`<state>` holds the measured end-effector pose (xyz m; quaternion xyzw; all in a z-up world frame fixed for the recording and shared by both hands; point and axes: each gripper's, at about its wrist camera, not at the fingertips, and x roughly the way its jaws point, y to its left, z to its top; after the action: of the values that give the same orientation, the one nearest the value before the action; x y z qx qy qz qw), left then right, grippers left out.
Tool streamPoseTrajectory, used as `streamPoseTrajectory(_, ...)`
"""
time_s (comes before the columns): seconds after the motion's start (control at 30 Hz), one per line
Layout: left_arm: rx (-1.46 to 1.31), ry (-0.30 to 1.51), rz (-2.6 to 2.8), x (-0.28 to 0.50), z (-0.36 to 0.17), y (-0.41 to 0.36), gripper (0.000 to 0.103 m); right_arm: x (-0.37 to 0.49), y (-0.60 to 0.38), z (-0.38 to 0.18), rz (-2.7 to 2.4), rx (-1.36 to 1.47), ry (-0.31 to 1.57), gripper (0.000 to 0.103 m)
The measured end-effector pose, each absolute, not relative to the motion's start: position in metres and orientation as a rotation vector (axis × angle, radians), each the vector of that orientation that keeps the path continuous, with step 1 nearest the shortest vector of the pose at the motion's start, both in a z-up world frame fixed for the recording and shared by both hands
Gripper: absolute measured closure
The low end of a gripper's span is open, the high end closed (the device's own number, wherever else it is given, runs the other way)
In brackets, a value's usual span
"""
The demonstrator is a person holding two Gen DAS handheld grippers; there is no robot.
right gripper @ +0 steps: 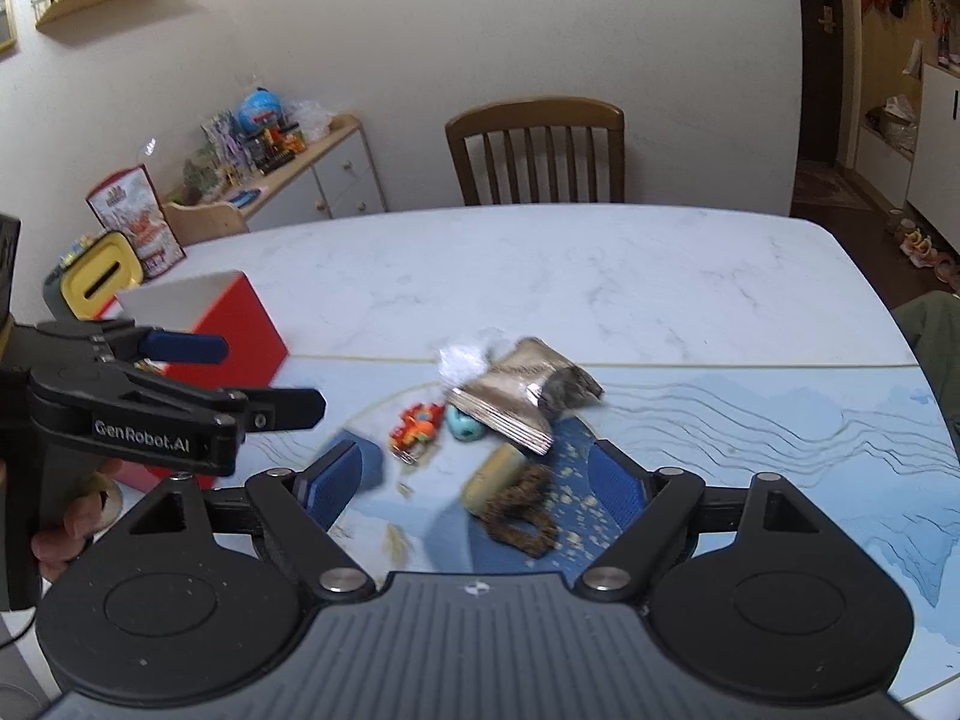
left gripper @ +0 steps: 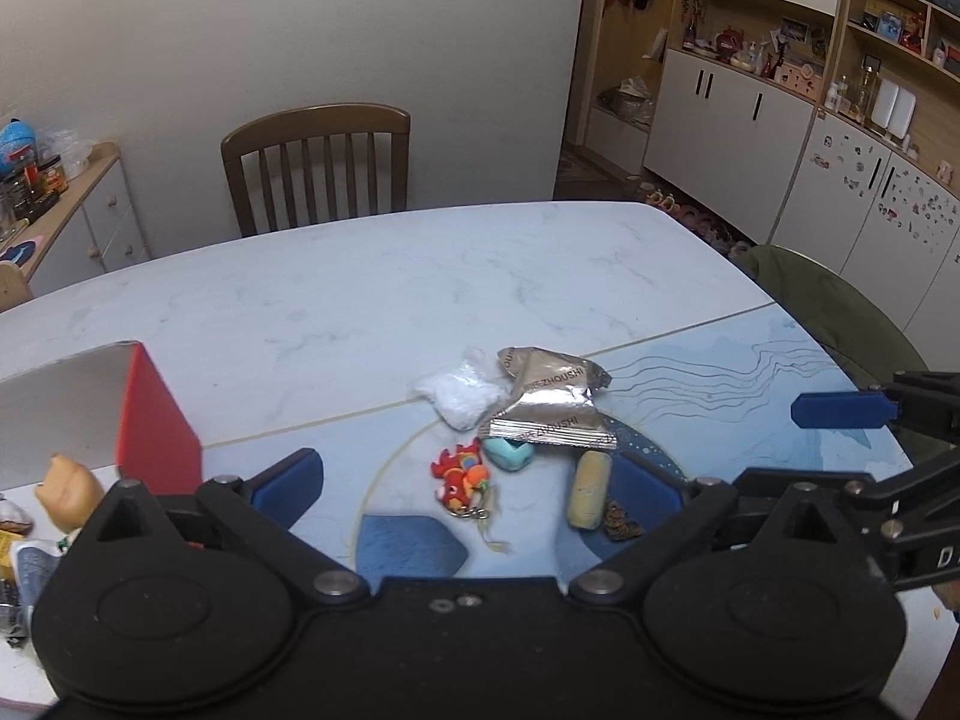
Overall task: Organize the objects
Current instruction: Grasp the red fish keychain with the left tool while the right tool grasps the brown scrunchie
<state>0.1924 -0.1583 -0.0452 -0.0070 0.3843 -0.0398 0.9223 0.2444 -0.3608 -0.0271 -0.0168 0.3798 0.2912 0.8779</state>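
Note:
A small heap lies on the blue-patterned mat [left gripper: 750,372]: a silver-brown snack packet [left gripper: 549,402] [right gripper: 522,402], a white bag [left gripper: 459,396] [right gripper: 462,360], a red plush keychain [left gripper: 462,480] [right gripper: 414,426], a teal piece [left gripper: 509,455] [right gripper: 465,425], a yellowish cylinder [left gripper: 590,489] [right gripper: 495,474] and a brown knotted item [left gripper: 621,525] [right gripper: 522,516]. My left gripper [left gripper: 468,483] hovers open just short of the keychain. My right gripper [right gripper: 477,483] is open too, its jaws flanking the cylinder and the brown item. Neither holds anything.
A red-sided open box [left gripper: 153,426] [right gripper: 240,324] stands to the left of the heap, with a figurine [left gripper: 69,492] and other small things beside it. A wooden chair [left gripper: 318,162] is at the far edge of the marble table [left gripper: 390,276]. A green-draped seat [left gripper: 828,312] is at the right.

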Motion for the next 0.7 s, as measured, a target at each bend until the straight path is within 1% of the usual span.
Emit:
streamPoseTrajectory(0.23,-0.064,0.817,-0.077,0.207,-0.064,-0.161,0.001,0.254,-0.366,-0.047,0.609,-0.054,0.828,0.02)
streamPoseTrajectory(0.7,-0.038,0.892,-0.005,0.238,-0.109,-0.156,0.001,0.282,-0.36,-0.089,0.63,-0.077,0.91,0.02)
